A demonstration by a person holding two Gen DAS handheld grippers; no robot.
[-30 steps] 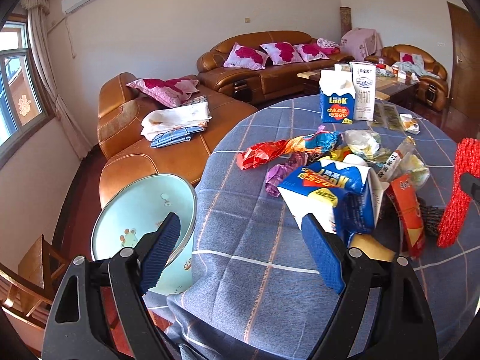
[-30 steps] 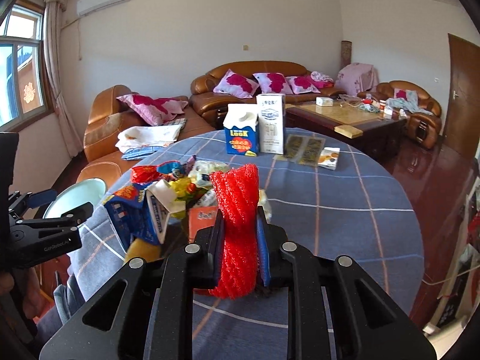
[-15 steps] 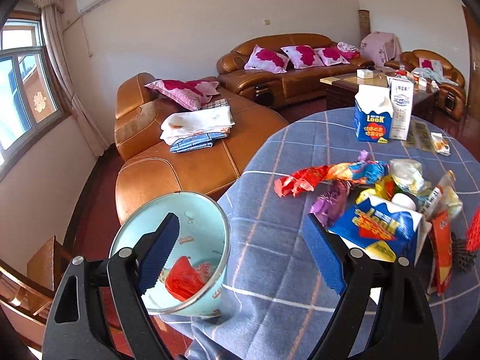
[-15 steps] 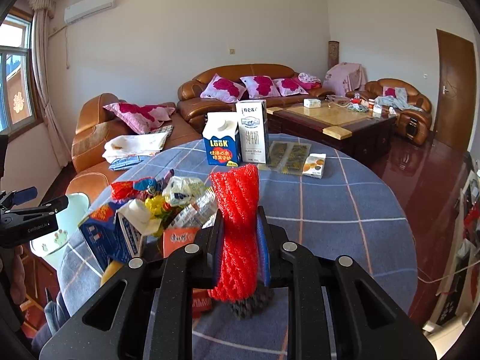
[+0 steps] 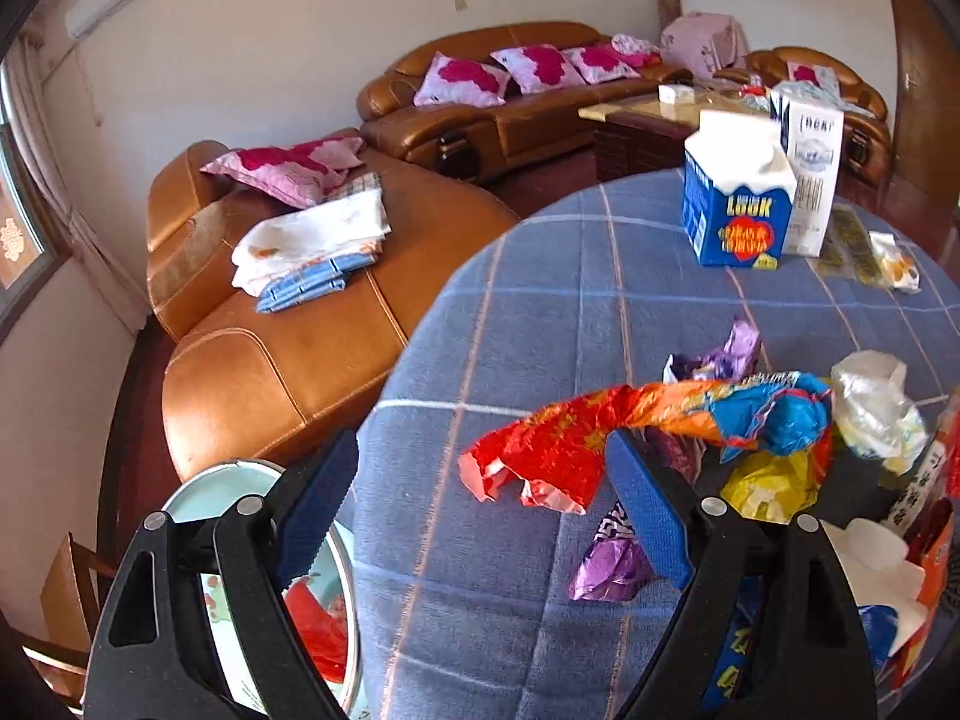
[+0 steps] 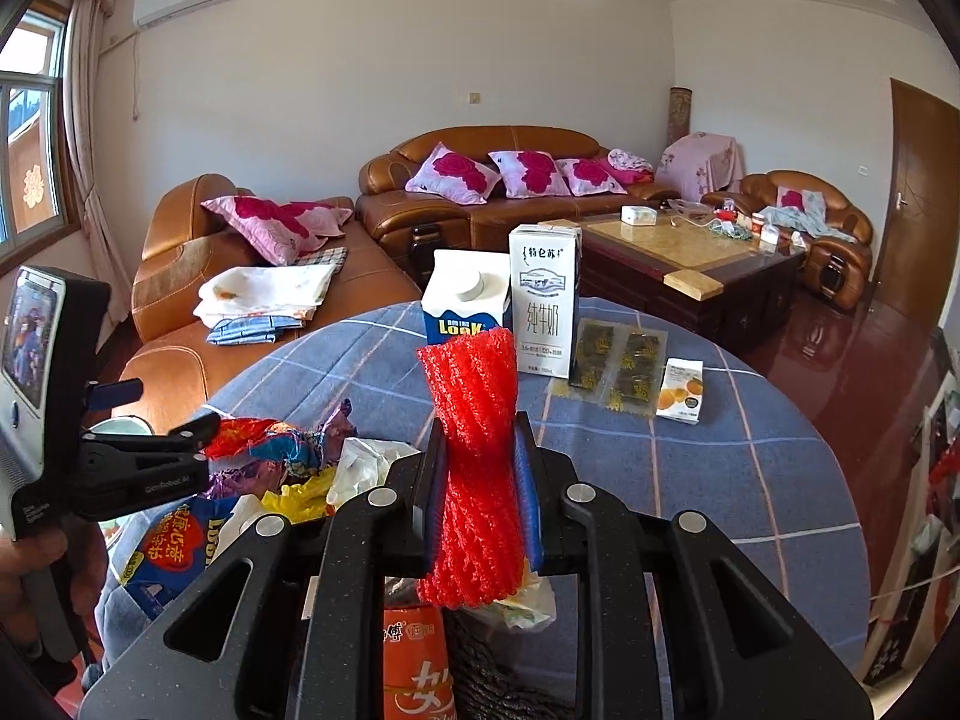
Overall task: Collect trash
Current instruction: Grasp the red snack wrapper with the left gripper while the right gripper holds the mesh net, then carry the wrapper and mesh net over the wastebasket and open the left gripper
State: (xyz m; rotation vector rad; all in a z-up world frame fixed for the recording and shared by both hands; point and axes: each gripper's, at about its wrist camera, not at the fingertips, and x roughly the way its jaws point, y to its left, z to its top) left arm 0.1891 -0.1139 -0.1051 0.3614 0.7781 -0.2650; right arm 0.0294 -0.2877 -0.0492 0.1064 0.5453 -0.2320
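Beside the upright blue carton (image 6: 467,306) on the counter (image 6: 708,480), your right tongs (image 6: 478,492) pinch a red foam net (image 6: 474,456); nearer you, your left tongs (image 5: 480,516) gape wide, empty, at a twisted red wrapper (image 5: 558,450).

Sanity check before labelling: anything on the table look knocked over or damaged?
Yes. One blue LOOK carton lies on its side, crumpled, in the wrapper pile at the table's near-left edge, while its twin and the white milk carton stand upright at the far side. No liquid spill shows.
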